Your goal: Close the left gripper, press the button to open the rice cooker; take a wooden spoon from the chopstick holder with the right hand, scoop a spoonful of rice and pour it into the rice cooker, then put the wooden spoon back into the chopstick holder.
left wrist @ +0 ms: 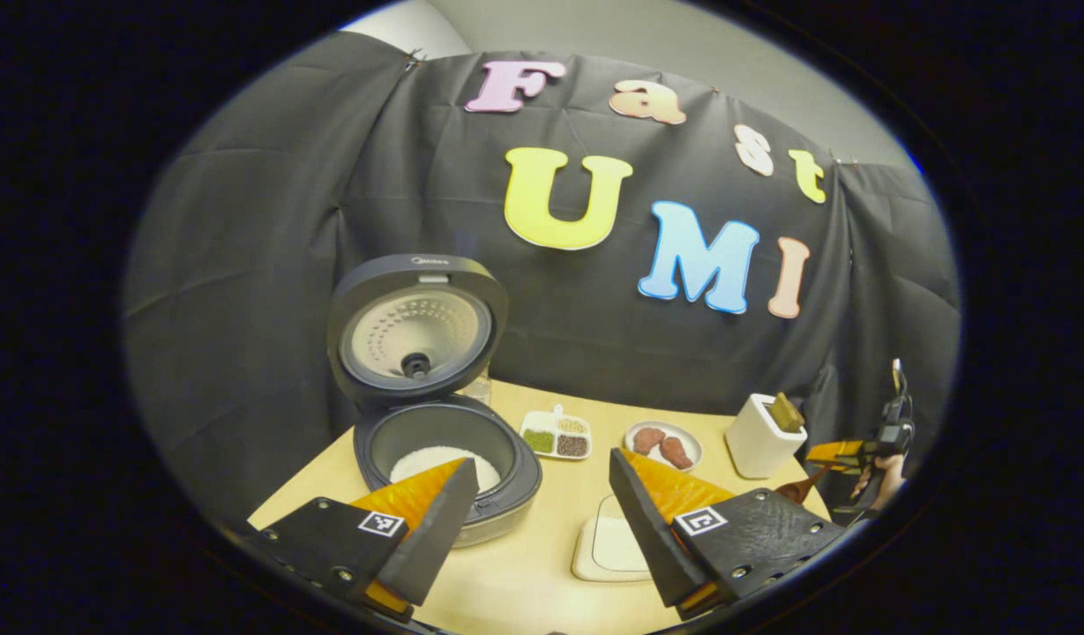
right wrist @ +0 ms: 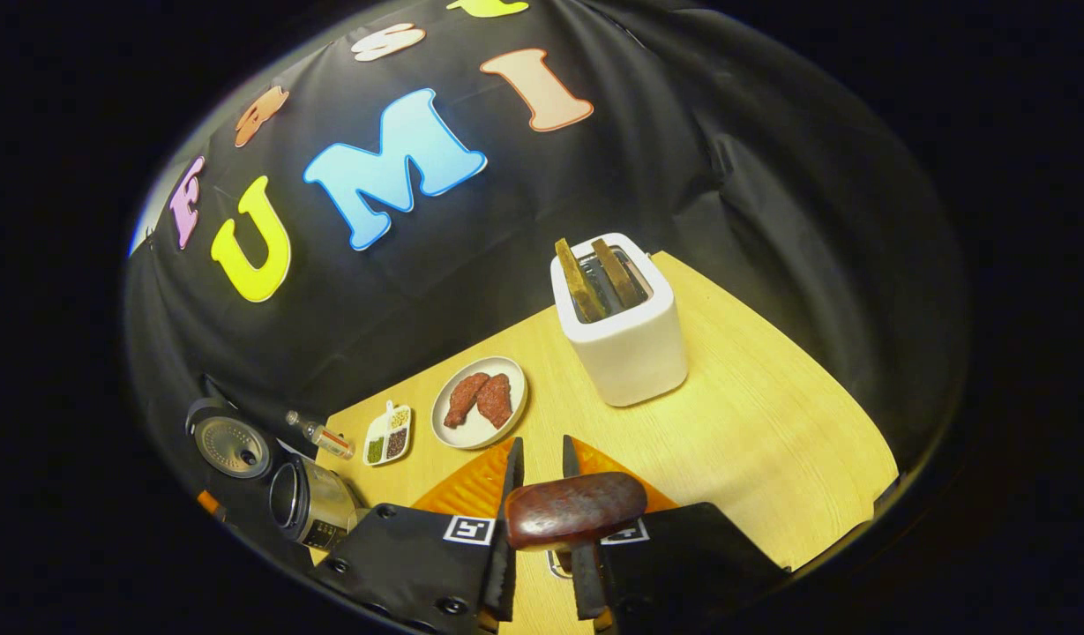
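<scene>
The rice cooker (left wrist: 449, 459) stands open with its lid (left wrist: 415, 326) raised, and white rice lies in the pot. My left gripper (left wrist: 542, 459) hangs open just in front of it, holding nothing. A white square dish (left wrist: 608, 547) lies on the table under the right finger. The white chopstick holder (right wrist: 625, 326) stands upright ahead of my right gripper (right wrist: 542, 445), with two wooden utensils in it. My right gripper is shut on the wooden spoon (right wrist: 572, 510), whose dark bowl lies across the fingers. From the left gripper view, the right gripper (left wrist: 846, 454) and spoon (left wrist: 802, 485) sit beside the holder (left wrist: 758, 437).
A plate with two pieces of meat (right wrist: 480, 401), a divided seasoning dish (right wrist: 387, 434) and a small bottle (right wrist: 321, 434) stand between the cooker (right wrist: 312, 503) and the holder. The black cloth wall closes off the back. The table edge runs near the holder on the right.
</scene>
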`<action>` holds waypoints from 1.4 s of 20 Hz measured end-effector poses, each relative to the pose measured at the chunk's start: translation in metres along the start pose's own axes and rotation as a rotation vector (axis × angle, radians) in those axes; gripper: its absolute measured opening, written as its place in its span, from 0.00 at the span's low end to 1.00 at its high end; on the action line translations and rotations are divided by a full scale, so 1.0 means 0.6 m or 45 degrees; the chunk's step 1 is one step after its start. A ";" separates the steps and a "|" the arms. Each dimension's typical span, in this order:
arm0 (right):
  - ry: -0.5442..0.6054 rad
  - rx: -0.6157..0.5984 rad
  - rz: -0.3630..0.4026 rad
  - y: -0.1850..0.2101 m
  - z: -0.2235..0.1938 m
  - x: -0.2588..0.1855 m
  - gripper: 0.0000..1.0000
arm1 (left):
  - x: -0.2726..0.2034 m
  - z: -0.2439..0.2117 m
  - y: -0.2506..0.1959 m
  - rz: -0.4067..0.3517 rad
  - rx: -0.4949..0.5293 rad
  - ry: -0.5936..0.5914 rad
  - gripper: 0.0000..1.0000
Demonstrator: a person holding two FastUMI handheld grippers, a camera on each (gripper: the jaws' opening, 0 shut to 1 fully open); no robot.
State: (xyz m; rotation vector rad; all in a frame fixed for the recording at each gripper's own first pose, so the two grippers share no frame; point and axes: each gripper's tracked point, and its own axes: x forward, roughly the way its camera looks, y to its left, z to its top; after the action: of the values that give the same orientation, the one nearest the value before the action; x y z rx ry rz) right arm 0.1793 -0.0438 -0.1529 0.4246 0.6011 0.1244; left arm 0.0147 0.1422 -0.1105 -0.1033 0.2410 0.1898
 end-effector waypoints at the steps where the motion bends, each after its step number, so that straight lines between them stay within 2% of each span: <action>1: 0.009 0.004 -0.001 -0.003 -0.003 0.004 0.25 | -0.003 0.003 0.002 0.014 -0.002 -0.007 0.94; 8: 0.080 0.018 0.013 0.002 -0.037 0.032 0.27 | -0.008 0.006 0.012 0.075 0.000 -0.021 0.94; 11: 0.035 0.011 0.024 0.010 -0.029 0.028 0.99 | -0.009 0.012 0.014 0.080 -0.003 -0.034 0.95; 16: -0.093 -0.068 -0.070 -0.015 0.004 -0.010 0.98 | -0.009 0.047 0.032 0.111 0.019 -0.091 0.96; 19: -0.178 -0.111 -0.120 -0.030 0.023 -0.041 0.98 | 0.013 0.106 0.075 0.166 0.017 -0.129 0.95; 23: -0.289 -0.257 -0.259 -0.059 0.035 -0.092 0.98 | 0.027 0.184 0.107 0.215 0.029 -0.205 0.94; 26: -0.328 -0.329 -0.273 -0.045 0.029 -0.116 0.98 | 0.065 0.224 0.147 0.279 0.022 -0.167 0.94; 28: -0.362 -0.344 -0.281 -0.035 0.025 -0.130 0.98 | 0.092 0.256 0.164 0.277 -0.047 -0.162 0.95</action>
State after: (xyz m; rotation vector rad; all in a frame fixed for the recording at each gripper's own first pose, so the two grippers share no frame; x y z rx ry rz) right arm 0.1240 -0.0866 -0.1100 0.1082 0.3409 -0.0653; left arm 0.0830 0.2668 0.0166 -0.1009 0.1216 0.4159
